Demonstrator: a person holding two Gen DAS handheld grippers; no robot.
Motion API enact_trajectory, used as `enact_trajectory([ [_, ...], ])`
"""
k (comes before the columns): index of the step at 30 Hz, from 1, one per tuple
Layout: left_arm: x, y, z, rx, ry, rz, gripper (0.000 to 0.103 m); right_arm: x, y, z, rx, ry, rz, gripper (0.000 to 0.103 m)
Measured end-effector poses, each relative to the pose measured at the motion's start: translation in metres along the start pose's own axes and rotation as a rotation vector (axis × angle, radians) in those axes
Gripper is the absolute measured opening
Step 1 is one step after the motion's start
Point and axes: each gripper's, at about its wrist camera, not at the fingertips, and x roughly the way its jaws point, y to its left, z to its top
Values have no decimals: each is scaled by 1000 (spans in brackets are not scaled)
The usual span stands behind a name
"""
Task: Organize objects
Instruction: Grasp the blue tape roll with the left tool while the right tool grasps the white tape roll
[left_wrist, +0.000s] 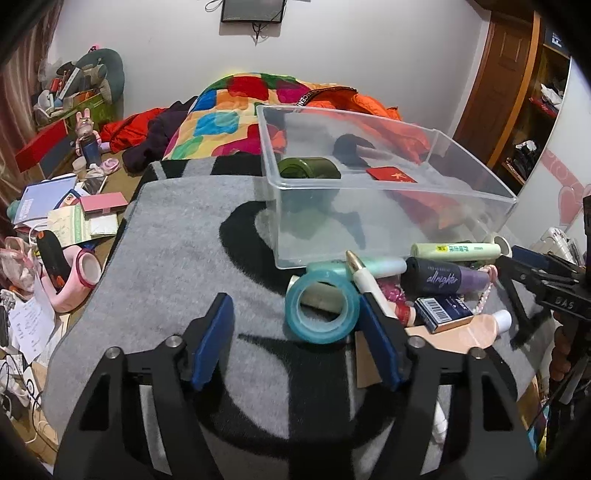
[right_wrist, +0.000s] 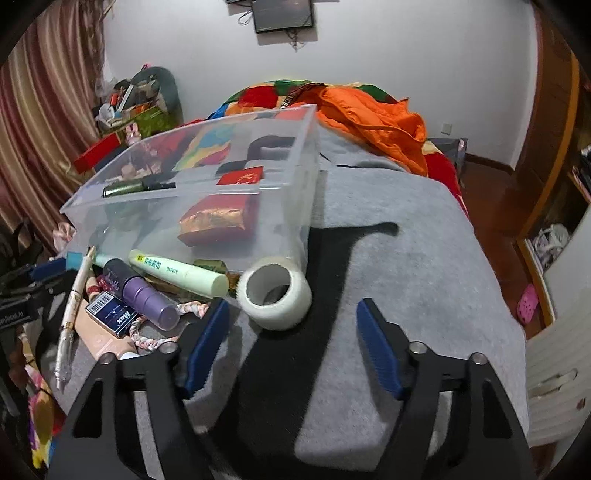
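Note:
A teal tape roll lies on the grey-and-black blanket, between the fingertips of my left gripper. It sits close to the right finger and well clear of the left one, so the jaws are open. A white tape roll lies just ahead of my open right gripper, near its left finger. Behind both stands a clear plastic box holding a green cylinder, a red booklet and a red-gold packet. Between the rolls lie a pale green tube, a purple bottle, a pen and a blue barcoded box.
An orange jacket and a patchwork quilt lie behind the box. Books, papers and a pink shoe clutter the floor at left. A wooden wardrobe stands at right. Bare blanket stretches right of the white roll.

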Motion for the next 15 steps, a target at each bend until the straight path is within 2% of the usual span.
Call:
enact_trajectory([
  [6,1,-3,2,-5,-2,-34,38,7,7,1,-28,2,-1,41],
  [7,0,-4,2,-1,-3,-31,38,7,7,0,-27,0,10,37],
  [15,-13,-7,-2,10,-28,-17,38,-8,5,-4,-16,-28,-10,37],
])
